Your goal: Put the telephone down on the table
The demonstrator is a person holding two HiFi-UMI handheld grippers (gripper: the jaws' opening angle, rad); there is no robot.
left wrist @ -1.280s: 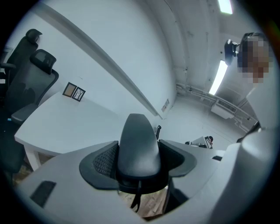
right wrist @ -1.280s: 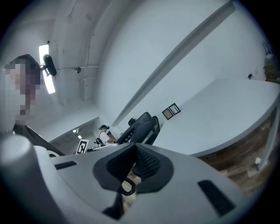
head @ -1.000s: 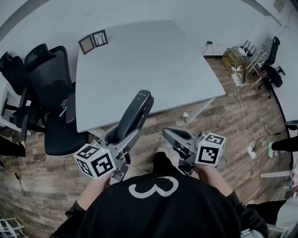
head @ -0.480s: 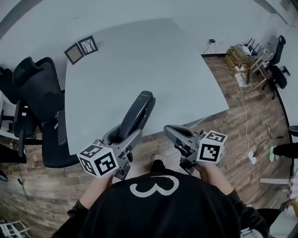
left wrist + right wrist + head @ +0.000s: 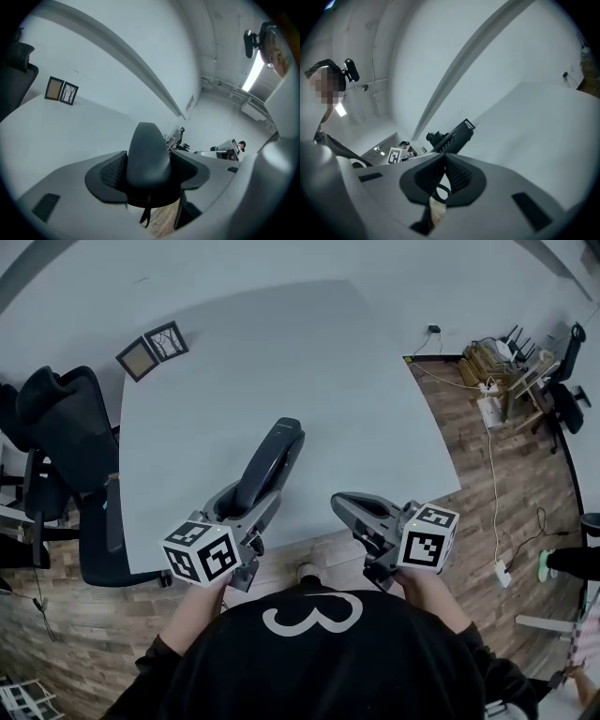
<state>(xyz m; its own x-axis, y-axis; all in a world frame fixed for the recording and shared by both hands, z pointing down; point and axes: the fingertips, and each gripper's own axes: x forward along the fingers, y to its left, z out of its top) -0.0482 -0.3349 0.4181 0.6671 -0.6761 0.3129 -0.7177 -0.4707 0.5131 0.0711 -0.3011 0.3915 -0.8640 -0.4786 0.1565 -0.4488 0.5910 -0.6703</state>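
The telephone (image 5: 270, 463) is a dark handset. It slants up and away from my left gripper (image 5: 246, 502), which is shut on its lower end above the front edge of the pale table (image 5: 309, 362). In the left gripper view the telephone (image 5: 149, 154) fills the gap between both pads of my left gripper (image 5: 149, 174). My right gripper (image 5: 343, 503) hovers to the right over the table's front edge, shut with nothing in it. In the right gripper view the pads of my right gripper (image 5: 443, 176) meet, and the telephone (image 5: 457, 135) shows beyond them.
Two small picture frames (image 5: 153, 349) lie at the table's far left corner. Black office chairs (image 5: 56, 427) stand along its left side. At the right are wooden floor, cables (image 5: 489, 465) and a rack of gear (image 5: 497, 362).
Both grippers and the telephone have come forward from over the floor to the table's front edge. The grip on the handset is unchanged.
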